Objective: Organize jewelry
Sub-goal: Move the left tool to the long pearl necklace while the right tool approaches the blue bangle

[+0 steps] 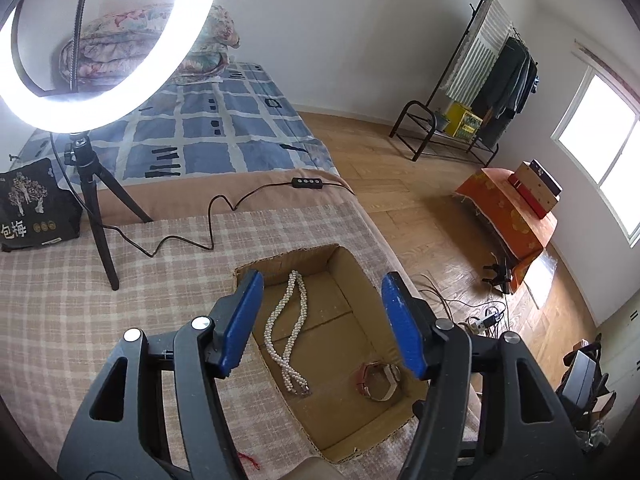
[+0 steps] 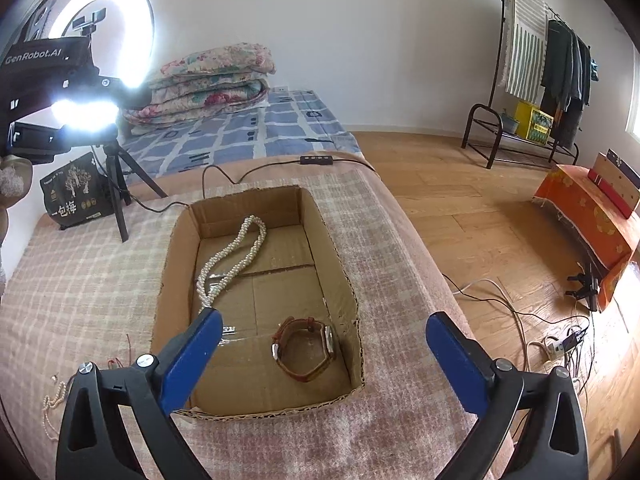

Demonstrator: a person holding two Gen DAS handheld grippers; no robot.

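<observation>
With both the left gripper (image 1: 322,322) and right gripper (image 2: 324,354) spread empty above the box (image 2: 340,256) holding the pearls (image 2: 232,256) and watch (image 2: 304,348), the thin beads (image 2: 54,400) outside on the blanket (image 2: 80,280) risked slipping or snagging in a grab.

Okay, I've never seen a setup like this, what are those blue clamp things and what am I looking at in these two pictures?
These are two hand-held grippers, each carried by a person, each with a wide-angle camera looking along its blue fingers. One picture is from the left gripper, the other from the right gripper. Both stand open and hold nothing. Below them, on a checked blanket, sits an open cardboard box. In it lie a pearl necklace and a brown-strapped watch. More beads lie on the blanket outside the box. A ring light stands behind on a tripod.
</observation>
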